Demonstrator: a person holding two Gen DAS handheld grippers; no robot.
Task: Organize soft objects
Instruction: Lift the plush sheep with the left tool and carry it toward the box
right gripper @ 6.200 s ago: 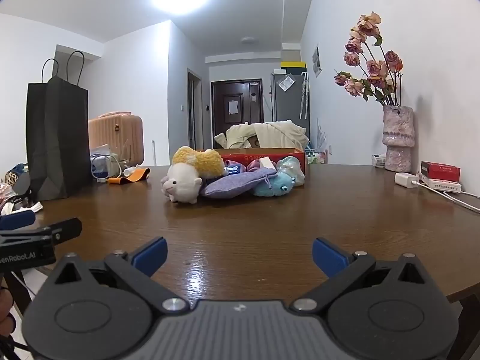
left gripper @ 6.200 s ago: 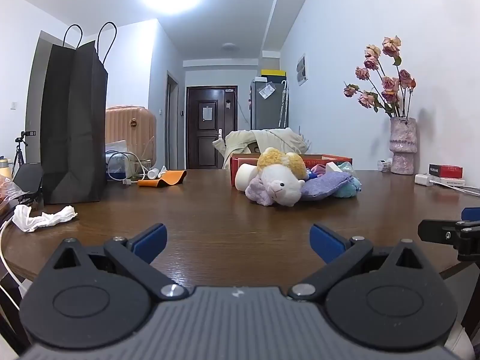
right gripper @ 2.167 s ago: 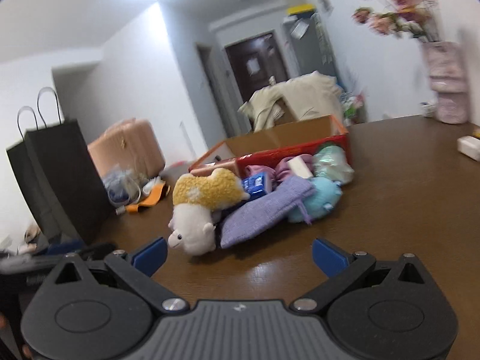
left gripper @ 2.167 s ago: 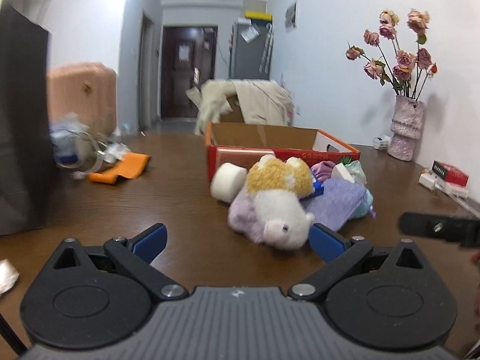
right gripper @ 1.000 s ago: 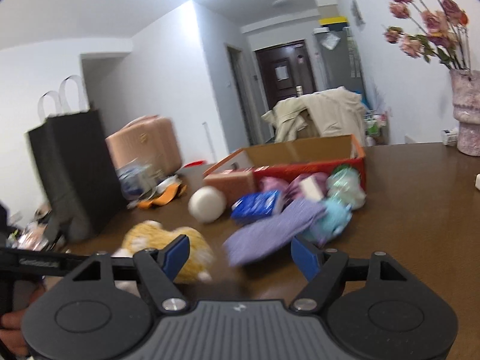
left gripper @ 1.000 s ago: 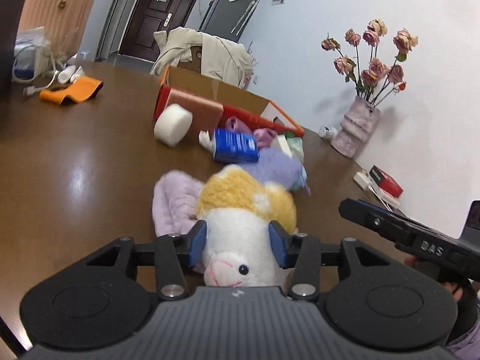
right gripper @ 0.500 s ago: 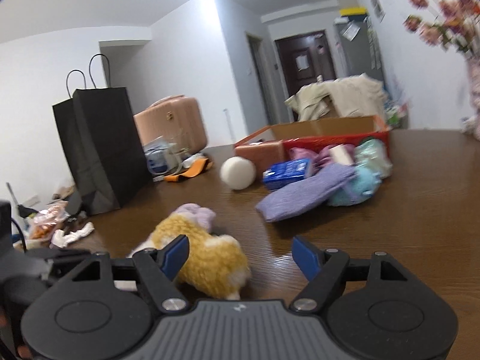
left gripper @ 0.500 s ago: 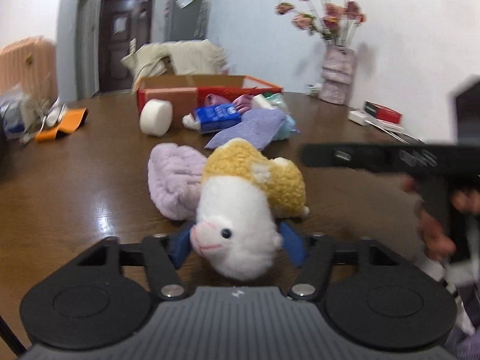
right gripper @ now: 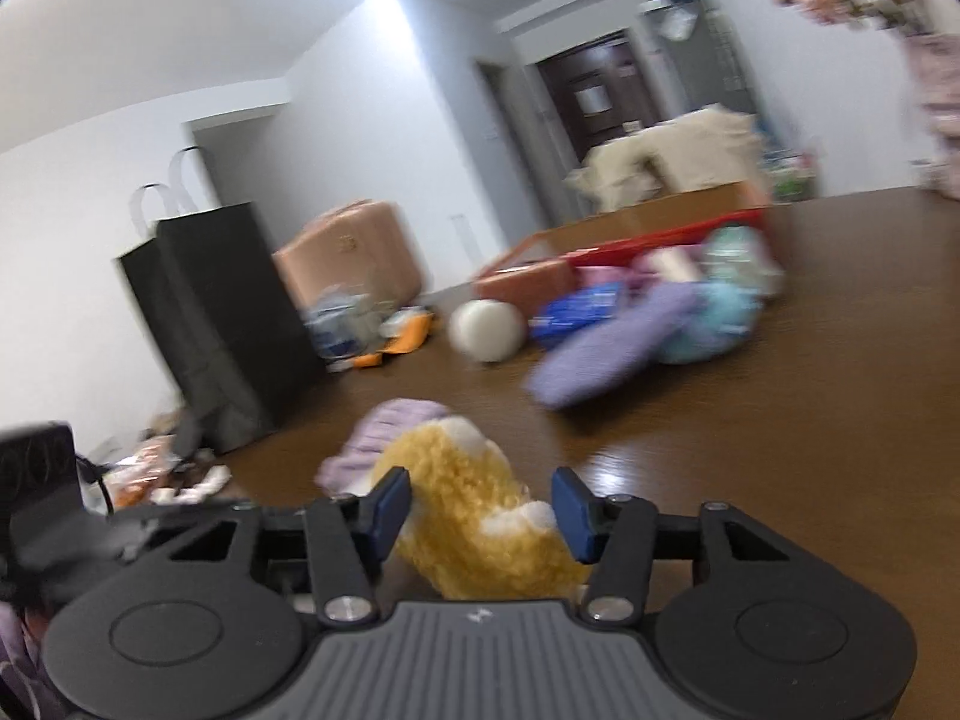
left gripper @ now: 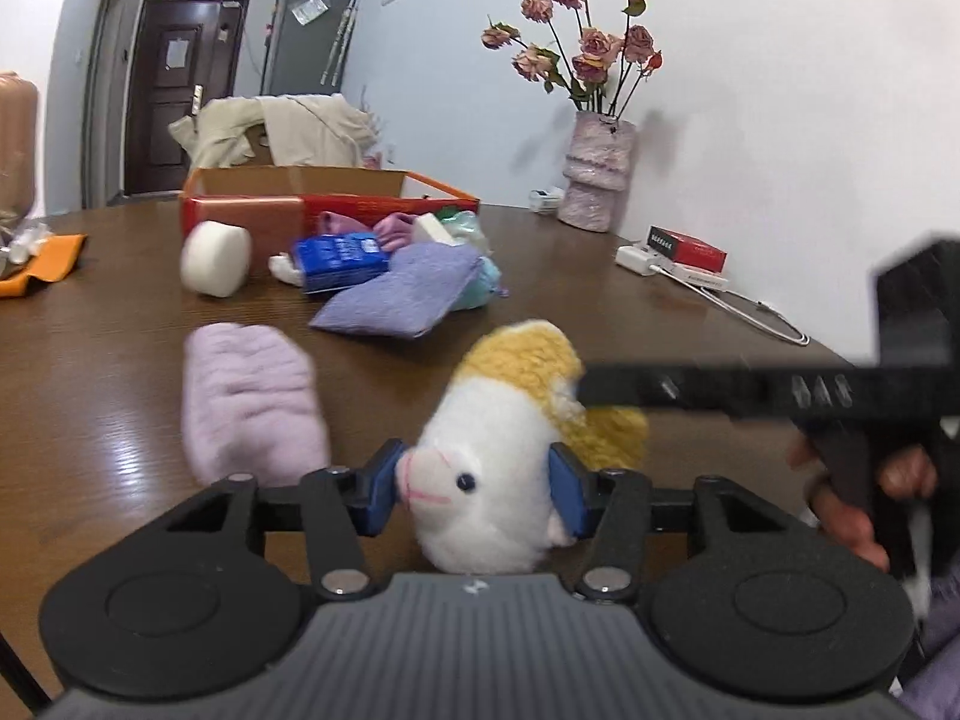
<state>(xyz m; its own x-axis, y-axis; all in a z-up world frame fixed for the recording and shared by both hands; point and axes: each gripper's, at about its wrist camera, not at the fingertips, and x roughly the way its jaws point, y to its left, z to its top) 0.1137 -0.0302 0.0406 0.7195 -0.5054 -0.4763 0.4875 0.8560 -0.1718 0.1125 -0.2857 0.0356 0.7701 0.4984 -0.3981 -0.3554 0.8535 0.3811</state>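
Observation:
My left gripper is shut on the white head of a plush sheep with a yellow woolly back. My right gripper comes in from the right, and its blue pads close around the sheep's yellow body; I cannot tell whether they touch it. A lilac fluffy mitt lies on the wooden table left of the sheep. Farther back lie a purple pouch, a blue pack, a white foam round and teal and pink soft things in front of a red cardboard box.
A vase of dried roses, a red packet and a white charger with cable stand at the right. A black paper bag, an orange cloth and clutter are at the left. The right wrist view is motion-blurred.
My left gripper has pulled the sheep off the lilac mitt toward the near edge. My right gripper has swung in around the sheep's back end and narrowed its jaws.

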